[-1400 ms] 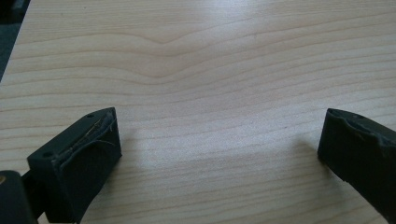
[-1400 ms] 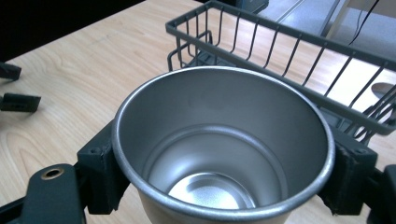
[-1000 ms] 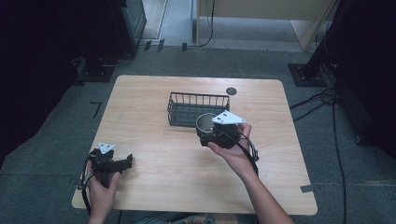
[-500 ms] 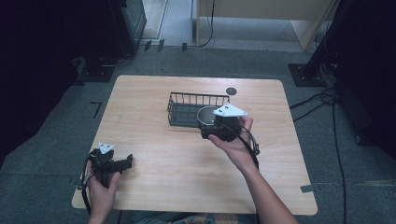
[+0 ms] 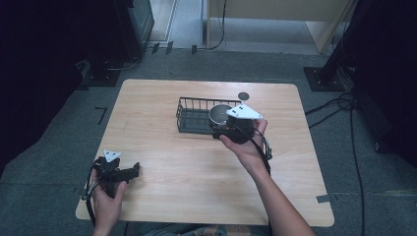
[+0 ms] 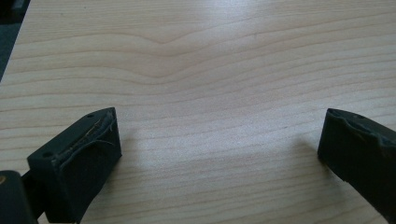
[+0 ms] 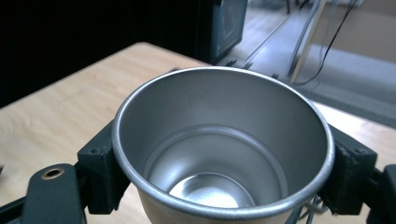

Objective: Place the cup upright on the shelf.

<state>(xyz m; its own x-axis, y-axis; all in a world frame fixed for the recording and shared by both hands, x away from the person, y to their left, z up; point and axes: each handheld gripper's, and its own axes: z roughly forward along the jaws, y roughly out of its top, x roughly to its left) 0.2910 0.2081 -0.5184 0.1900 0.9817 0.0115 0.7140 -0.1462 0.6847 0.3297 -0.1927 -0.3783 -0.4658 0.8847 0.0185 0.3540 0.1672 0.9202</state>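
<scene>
A shiny metal cup point(image 5: 220, 114) point(image 7: 224, 154) sits upright between the jaws of my right gripper point(image 5: 221, 125) point(image 7: 224, 172), which is shut on its sides just below the rim. The cup hangs over the right end of a black wire basket point(image 5: 194, 117) at mid table. It looks hollow, with nothing inside. My left gripper point(image 5: 132, 171) point(image 6: 219, 154) rests low over the bare wood near the table's front left corner, its jaws wide open with nothing between them.
The wooden table point(image 5: 196, 172) has a small dark round disc point(image 5: 243, 96) behind the basket. Cables point(image 5: 344, 105) trail on the floor to the right, and dark equipment stands past the far left corner.
My right gripper has carried the cup away from the person, from in front of the basket to over its right end. The left gripper has stayed in place.
</scene>
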